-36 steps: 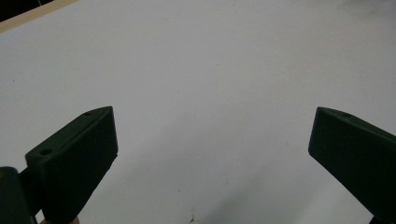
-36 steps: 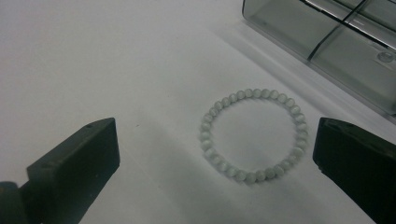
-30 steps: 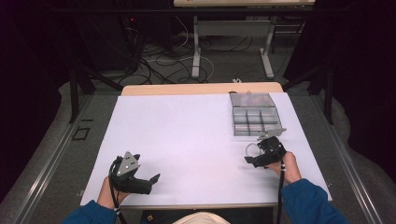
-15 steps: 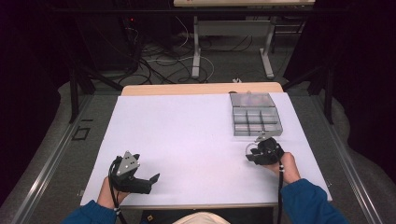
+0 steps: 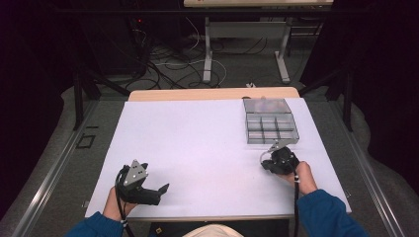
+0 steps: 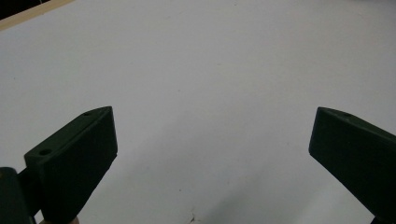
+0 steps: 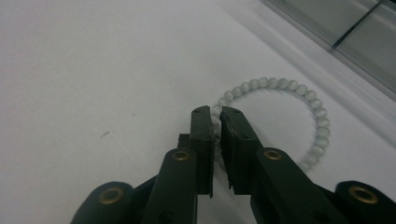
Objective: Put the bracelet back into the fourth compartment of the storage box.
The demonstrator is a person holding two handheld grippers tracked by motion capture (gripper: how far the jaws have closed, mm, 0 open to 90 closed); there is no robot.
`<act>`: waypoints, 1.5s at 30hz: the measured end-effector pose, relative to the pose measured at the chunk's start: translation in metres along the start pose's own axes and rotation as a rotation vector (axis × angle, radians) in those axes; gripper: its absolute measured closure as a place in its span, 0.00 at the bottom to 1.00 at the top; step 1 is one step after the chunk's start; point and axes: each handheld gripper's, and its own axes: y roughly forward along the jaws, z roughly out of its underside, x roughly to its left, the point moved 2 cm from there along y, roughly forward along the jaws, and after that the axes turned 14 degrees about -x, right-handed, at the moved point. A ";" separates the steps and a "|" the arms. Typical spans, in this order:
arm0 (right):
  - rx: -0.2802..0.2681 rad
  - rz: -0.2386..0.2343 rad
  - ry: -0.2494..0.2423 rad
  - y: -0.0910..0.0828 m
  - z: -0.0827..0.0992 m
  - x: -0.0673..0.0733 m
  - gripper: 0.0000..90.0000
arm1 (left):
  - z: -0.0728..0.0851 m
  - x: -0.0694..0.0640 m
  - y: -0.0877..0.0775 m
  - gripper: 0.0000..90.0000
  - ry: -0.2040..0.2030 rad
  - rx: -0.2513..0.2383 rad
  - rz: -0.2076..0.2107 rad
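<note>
Bead bracelet pinched at its near edge by the right tongs

In the right gripper view the pale bead bracelet (image 7: 280, 116) is seen flat on the white table (image 7: 93, 70), its near-left beads caught between the right gripper (image 7: 215, 113) jaws, which have just been closing and are now clamped narrow on the strand; the rest of the loop lies ahead and to the right, toward the clear compartment box (image 7: 355, 32). From the high view the bracelet can't be made out under the right gripper (image 5: 274, 148), but the box (image 5: 269, 126) is seen just beyond it. The left gripper (image 6: 212, 135) is held wide open over bare table, well apart.
</note>
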 end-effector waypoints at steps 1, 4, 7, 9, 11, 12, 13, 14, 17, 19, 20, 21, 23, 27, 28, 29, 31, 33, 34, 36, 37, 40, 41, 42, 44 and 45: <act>0.003 -0.004 0.006 0.000 0.000 0.001 0.94 | 0.000 0.000 0.000 0.01 0.000 0.000 0.000; -0.011 -0.011 0.026 0.000 0.002 -0.001 0.95 | 0.000 0.000 0.000 0.01 0.001 0.001 -0.001; -0.019 -0.005 0.029 0.000 0.002 -0.001 0.95 | 0.000 0.000 0.000 0.01 0.003 0.001 0.000; -0.021 0.002 0.031 -0.001 0.002 -0.001 0.96 | 0.000 0.000 0.000 0.01 0.003 0.002 0.000; -0.022 0.002 0.036 -0.001 0.002 -0.001 0.96 | 0.000 0.000 0.000 0.01 0.003 0.002 0.001; -0.021 0.004 0.034 -0.001 0.002 -0.001 0.96 | 0.000 0.000 0.000 0.01 0.005 0.001 0.000; -0.020 0.010 0.035 -0.001 0.001 0.000 0.96 | 0.000 0.000 0.000 0.01 0.004 0.001 0.001; -0.017 0.006 0.042 -0.001 0.001 0.000 0.96 | 0.000 0.000 0.000 0.01 0.004 0.001 0.001; -0.026 0.005 0.043 -0.002 0.000 0.001 0.96 | 0.000 0.000 0.000 0.01 0.006 0.001 -0.002; -0.035 0.008 0.047 -0.004 -0.002 0.000 0.96 | 0.000 0.000 0.000 0.01 0.007 0.001 -0.002; -0.044 0.011 0.047 -0.005 -0.002 0.000 0.96 | 0.000 0.000 -0.001 0.01 0.007 0.005 0.000; -0.047 0.007 0.051 -0.006 -0.003 0.000 0.96 | 0.000 0.000 0.000 0.01 0.007 0.003 -0.001; -0.054 0.017 0.056 -0.008 -0.004 0.000 0.96 | 0.000 0.000 -0.001 0.01 0.008 0.004 -0.001; -0.073 0.017 0.045 -0.011 -0.006 0.000 0.96 | 0.000 0.000 0.000 0.01 0.010 0.004 0.000; -0.079 0.024 0.040 -0.012 -0.007 -0.001 0.96 | 0.000 0.000 -0.001 0.01 0.009 0.005 -0.001; -0.085 0.027 0.047 -0.013 -0.008 0.000 0.96 | 0.000 0.000 -0.001 0.01 0.009 0.005 0.000; -0.098 0.033 0.045 -0.014 -0.009 0.000 0.96 | 0.000 0.000 -0.001 0.01 0.011 0.006 0.001; -0.110 0.036 0.046 -0.016 -0.010 0.000 0.96 | 0.000 0.000 -0.001 0.01 0.009 0.005 0.000; -0.114 0.039 0.049 -0.017 -0.011 -0.001 0.96 | 0.000 0.000 -0.001 0.01 0.012 0.006 0.002; -0.126 0.041 0.050 -0.019 -0.012 -0.001 0.96 | 0.000 0.000 -0.001 0.01 0.012 0.006 0.002; -0.132 0.040 0.051 -0.020 -0.013 -0.001 0.96 | 0.000 0.000 -0.001 0.01 0.011 0.005 0.001; -0.150 0.048 0.049 -0.023 -0.015 -0.002 0.96 | 0.000 0.000 -0.001 0.01 0.012 0.006 0.002; -0.155 0.049 0.052 -0.024 -0.016 -0.002 0.96 | 0.000 0.000 -0.001 0.01 0.012 0.006 0.002; -0.164 0.049 0.049 -0.025 -0.016 -0.003 0.96 | 0.000 0.000 -0.001 0.01 0.012 0.006 0.002; -0.171 0.058 0.056 -0.027 -0.017 -0.003 0.96 | 0.000 0.000 -0.001 0.01 0.012 0.006 0.002; -0.177 0.052 0.057 -0.028 -0.018 -0.004 0.96 | 0.000 0.000 -0.001 0.01 0.013 0.006 0.002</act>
